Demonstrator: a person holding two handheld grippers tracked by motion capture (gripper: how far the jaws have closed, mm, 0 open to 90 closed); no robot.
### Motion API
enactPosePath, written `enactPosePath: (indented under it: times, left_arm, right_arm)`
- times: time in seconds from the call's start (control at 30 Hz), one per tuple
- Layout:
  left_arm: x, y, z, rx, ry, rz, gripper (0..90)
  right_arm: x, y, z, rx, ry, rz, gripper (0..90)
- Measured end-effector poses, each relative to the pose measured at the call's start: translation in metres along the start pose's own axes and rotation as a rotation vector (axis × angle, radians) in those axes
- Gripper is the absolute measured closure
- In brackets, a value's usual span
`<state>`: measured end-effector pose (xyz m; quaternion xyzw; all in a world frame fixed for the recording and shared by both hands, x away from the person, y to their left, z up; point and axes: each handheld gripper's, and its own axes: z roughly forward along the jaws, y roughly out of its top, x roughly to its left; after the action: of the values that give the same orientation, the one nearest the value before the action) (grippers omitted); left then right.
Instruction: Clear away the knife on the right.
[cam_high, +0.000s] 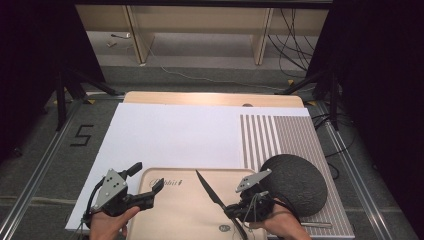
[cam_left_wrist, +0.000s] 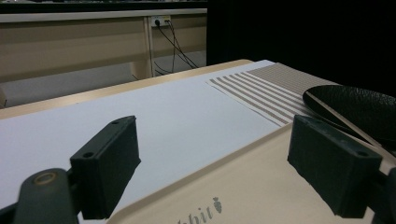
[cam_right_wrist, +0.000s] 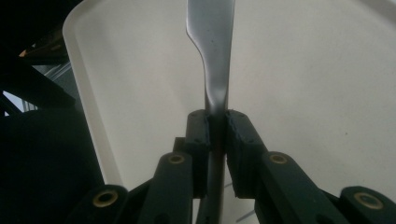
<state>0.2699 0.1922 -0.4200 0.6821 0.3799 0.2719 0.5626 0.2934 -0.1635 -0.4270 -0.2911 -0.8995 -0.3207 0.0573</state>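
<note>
A metal table knife (cam_high: 210, 190) points up and to the left over a beige tray (cam_high: 175, 215) at the near edge of the table. My right gripper (cam_high: 230, 209) is shut on the knife's handle. In the right gripper view the jaws pinch the handle (cam_right_wrist: 215, 135) and the blade (cam_right_wrist: 211, 42) reaches out over the tray (cam_right_wrist: 303, 70). My left gripper (cam_high: 147, 176) stands open at the tray's left corner with nothing between its fingers. In the left gripper view its jaws (cam_left_wrist: 217, 158) are wide apart above the tray's rim (cam_left_wrist: 252, 186).
A dark round bowl (cam_high: 296, 183) sits right of the tray on a striped mat (cam_high: 280, 135), and appears in the left gripper view (cam_left_wrist: 359, 105). A white sheet (cam_high: 175, 132) covers the table's middle and left. Shelving and cables lie beyond the far edge.
</note>
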Motion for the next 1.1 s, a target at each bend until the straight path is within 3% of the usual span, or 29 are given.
enactPosePath:
  times: [0.37,0.73,0.97,1.1]
  left_arm:
    - [0.0,0.0,0.0,0.002,0.001,0.004,15.9]
    - [-0.001,-0.001,0.001,0.011,0.001,0.006,16.0]
    - [-0.001,-0.002,0.001,0.01,-0.001,0.004,16.0]
    - [-0.001,-0.001,0.001,0.01,-0.003,0.009,16.0]
  right_arm:
    - [-0.001,-0.006,0.011,0.07,-0.03,0.019,80.3]
    - [-0.001,-0.012,0.032,0.195,-0.058,0.0,80.2]
    - [0.001,-0.011,0.036,0.214,-0.08,-0.001,78.8]
    - [0.002,-0.008,0.034,0.176,-0.093,-0.021,65.6]
